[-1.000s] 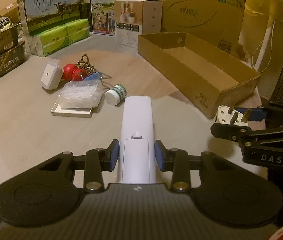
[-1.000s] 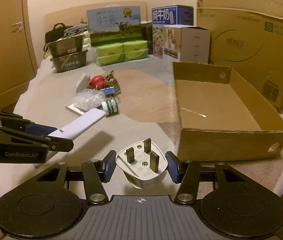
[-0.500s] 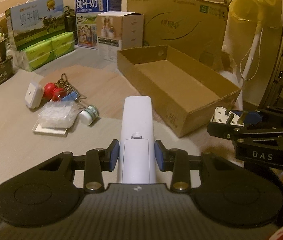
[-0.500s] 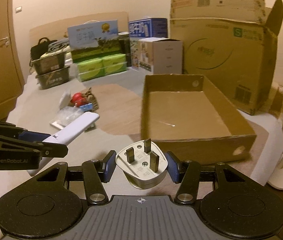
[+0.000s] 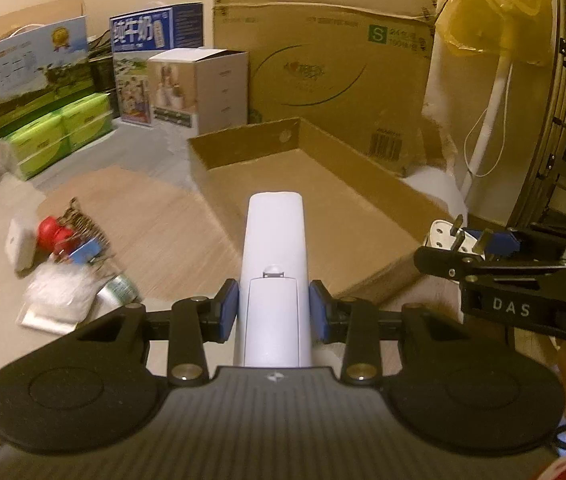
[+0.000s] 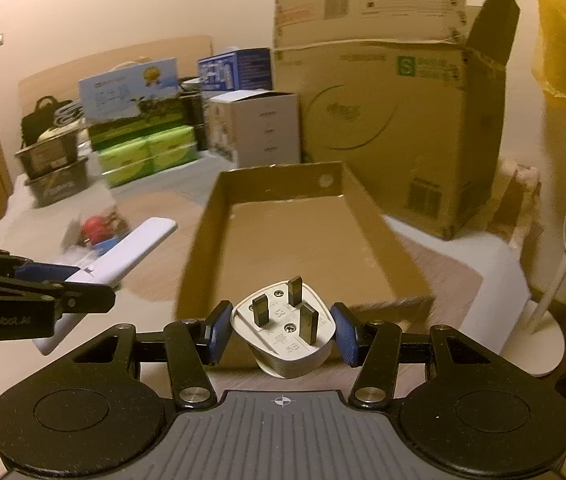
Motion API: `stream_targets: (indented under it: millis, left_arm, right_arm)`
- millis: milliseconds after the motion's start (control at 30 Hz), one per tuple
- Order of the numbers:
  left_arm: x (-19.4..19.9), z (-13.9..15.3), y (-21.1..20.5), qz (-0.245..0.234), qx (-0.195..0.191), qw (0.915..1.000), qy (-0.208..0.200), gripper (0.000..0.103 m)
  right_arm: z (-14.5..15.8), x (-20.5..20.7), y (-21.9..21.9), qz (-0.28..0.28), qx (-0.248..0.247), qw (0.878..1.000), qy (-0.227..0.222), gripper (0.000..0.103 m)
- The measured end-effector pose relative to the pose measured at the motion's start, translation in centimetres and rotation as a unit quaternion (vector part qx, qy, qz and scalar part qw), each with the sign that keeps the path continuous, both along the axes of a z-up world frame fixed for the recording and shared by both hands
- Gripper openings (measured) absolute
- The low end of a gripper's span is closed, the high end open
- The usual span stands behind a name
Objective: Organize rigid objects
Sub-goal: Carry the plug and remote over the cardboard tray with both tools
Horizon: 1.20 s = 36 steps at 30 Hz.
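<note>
- Two grippers, lettered "DAS" and "GenRobot.AI": left gripper (image 5: 274, 306) clamps white remote (image 5: 275, 256), right gripper (image 6: 281, 330) clamps three-pin plug (image 6: 283, 330)
- Open cardboard tray (image 6: 279, 192) just ahead of both
- "S"-labelled carton (image 6: 399, 128) behind it

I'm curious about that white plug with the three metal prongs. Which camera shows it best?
The right wrist view. There the plug sits front and centre, its three prongs facing the camera, gripped by the right gripper. The left wrist view shows the plug only small, at the right edge, side-on and partly hidden by that gripper.
</note>
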<state>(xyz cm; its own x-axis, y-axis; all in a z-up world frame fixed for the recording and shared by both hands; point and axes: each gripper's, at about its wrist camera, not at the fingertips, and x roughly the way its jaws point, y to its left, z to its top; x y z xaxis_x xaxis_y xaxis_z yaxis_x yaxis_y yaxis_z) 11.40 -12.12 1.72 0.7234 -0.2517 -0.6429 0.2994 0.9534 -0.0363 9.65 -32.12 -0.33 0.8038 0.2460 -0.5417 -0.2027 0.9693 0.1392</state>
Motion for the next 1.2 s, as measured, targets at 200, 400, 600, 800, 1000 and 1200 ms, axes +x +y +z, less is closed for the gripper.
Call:
stream_targets:
  millis: [200,400,600,800,1000,1200]
  left_arm:
    - [2.7,-0.1,-2.7,-0.007,-0.001,1.0,-0.002,0.034]
    - [5.1,-1.1,-4.6,-0.006,-0.003,1.0,0.004,0.034]
    - [6.6,-1.8,-5.3,-0.004,-0.002,1.0,0.004,0.034]
    - [7.6,-2.3,-5.6,-0.001,-0.005,1.0,0.002,0.035]
    - [7.4,-2.3,-5.0,0.012,-0.004,0.9999,-0.01,0.036]
    - [6.5,-2.1,-3.0,0.032,-0.011,0.9994,-0.007,0.035]
  right_arm:
    - [0.2,3.2,-2.5,-0.008,-0.006,1.0,-0.003,0.053]
    - [-0.6,6.3,-4.0,-0.011,-0.002,1.0,0.005,0.053]
    - [-1.9,8.1,-4.6,-0.013,0.005,1.0,0.017,0.053]
    - [-2.5,8.9,-4.9,-0.017,0.009,1.0,0.021,0.053]
    - [-2.7,9.4,-4.7,-0.017,0.008,1.0,0.023,0.053]
    - [-3.0,9.4,-4.5,-0.016,0.005,0.999,0.028,0.053]
